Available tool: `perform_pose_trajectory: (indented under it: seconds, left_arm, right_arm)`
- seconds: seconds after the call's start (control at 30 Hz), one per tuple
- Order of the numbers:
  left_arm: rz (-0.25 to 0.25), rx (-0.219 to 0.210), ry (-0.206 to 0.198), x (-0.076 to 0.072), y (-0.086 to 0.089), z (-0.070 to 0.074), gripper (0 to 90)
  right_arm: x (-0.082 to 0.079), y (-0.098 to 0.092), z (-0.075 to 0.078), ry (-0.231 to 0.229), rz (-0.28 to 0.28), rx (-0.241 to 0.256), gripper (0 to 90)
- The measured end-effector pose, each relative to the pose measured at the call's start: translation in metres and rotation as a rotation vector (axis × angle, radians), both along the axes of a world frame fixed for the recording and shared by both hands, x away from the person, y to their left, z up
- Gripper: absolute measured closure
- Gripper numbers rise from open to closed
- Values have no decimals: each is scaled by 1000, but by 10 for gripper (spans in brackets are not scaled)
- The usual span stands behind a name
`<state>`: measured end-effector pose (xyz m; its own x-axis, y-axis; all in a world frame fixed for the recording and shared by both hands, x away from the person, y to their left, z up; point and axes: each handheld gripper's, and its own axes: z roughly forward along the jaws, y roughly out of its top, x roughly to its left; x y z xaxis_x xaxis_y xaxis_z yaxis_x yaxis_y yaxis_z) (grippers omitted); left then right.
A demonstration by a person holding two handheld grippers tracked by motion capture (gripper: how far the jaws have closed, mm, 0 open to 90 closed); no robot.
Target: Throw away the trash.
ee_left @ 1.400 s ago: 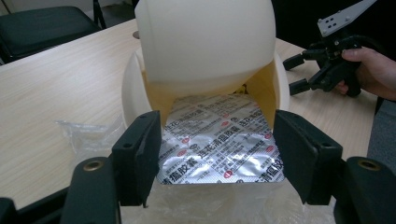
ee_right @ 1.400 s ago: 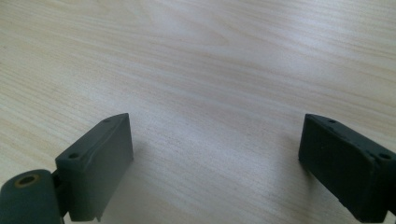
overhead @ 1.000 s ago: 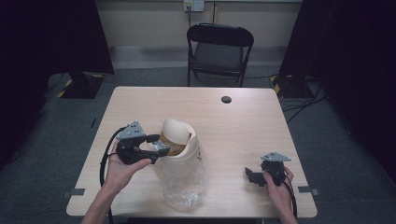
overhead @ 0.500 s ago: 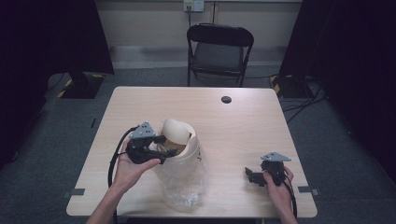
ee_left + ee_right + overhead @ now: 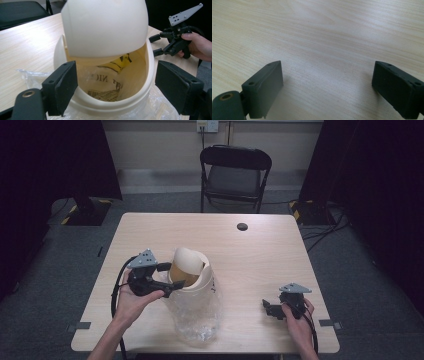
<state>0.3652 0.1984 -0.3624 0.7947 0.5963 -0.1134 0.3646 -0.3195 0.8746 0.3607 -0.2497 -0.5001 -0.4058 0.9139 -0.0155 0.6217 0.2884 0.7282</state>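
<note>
On my left, the left gripper (image 5: 167,277) sits in the person's left hand (image 5: 131,296) at the near-left part of the wooden table (image 5: 260,255), its jaws spread wide and aimed at the mouth of the cream swing-lid bin (image 5: 189,270). In the left gripper view I see those two black jaws flanking the bin's rim, one on each side, with a gap between each pad and the plastic, so they clamp nothing. The domed lid (image 5: 105,27) is tilted back into the opening, and below it I can make out a yellow wrapper (image 5: 120,63) and printed packaging inside. The bin stands in a clear plastic bag (image 5: 197,315) that bulges around its base, near the front edge of the table, a little left of centre.

Further right, a small black disc (image 5: 242,226) lies alone toward the far side of the table. Behind the table stands a black folding chair (image 5: 235,172).

At the near-right corner the right gripper (image 5: 268,307) rests low over the table in the right hand (image 5: 299,314), well apart from the bin. In the right gripper view its jaws stand wide apart over bare wood grain, holding nothing
</note>
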Motion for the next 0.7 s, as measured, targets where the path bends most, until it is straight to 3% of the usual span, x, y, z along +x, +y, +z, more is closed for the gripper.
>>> perform_pose_trajectory:
  seconds: [0.43,0.7]
  left_arm:
    - [47,-41,-19,-7,22,3,158]
    - [86,-27,-3,-12,36,0,157]
  right_arm:
    - [0,0,0,1,-1,0,90]
    - [0,0,0,1,-1,1,90]
